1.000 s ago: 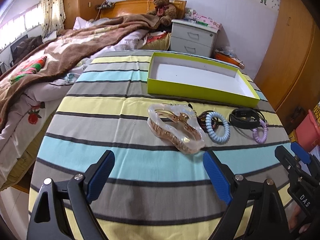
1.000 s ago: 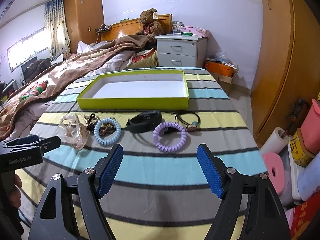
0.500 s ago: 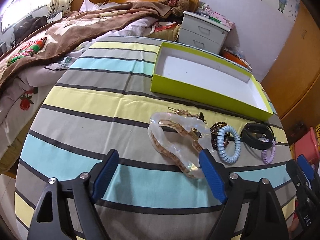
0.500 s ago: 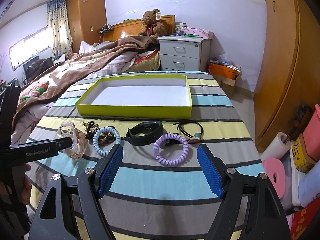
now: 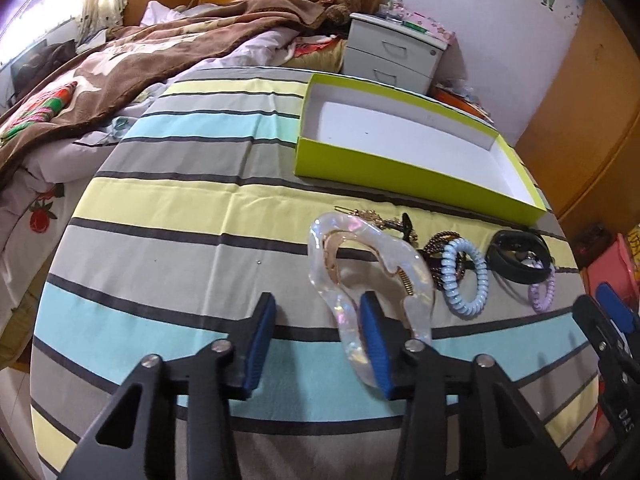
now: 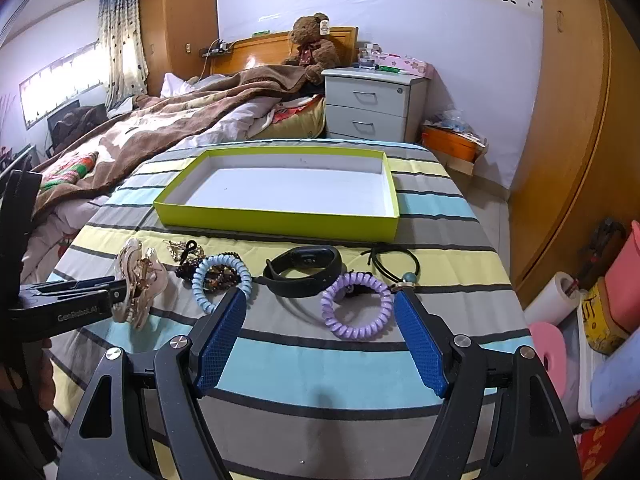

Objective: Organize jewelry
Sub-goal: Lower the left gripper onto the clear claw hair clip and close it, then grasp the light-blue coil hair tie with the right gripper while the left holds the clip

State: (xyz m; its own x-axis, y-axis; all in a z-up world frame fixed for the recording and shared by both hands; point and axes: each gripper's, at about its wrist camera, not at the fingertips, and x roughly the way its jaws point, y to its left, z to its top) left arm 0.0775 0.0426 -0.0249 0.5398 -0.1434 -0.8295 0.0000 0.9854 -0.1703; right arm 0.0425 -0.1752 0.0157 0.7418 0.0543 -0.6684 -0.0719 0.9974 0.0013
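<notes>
The clear hair claw [image 5: 372, 268], translucent with gold fittings, lay at the left end of a row of accessories on the striped tabletop [image 5: 192, 208], in front of the empty lime-green tray [image 5: 400, 162]. The left tongs [image 5: 316, 344] were closing around its near end: the right blue pad sat against the claw's near curl, while the left pad stood apart from it with bare cloth between. Just right of the claw lay a dark beaded bracelet [image 6: 218, 274] under a light-blue coil hair tie [image 5: 466, 280], then a black fitness band [image 6: 306, 270], a purple coil hair tie [image 6: 356, 306] and a black elastic with a bead [image 6: 396, 262]. The right tongs [image 6: 320, 344] hovered spread wide, empty, their pads near the purple coil. Behind the tabletop stood a bed with a brown blanket [image 6: 160, 120].
</notes>
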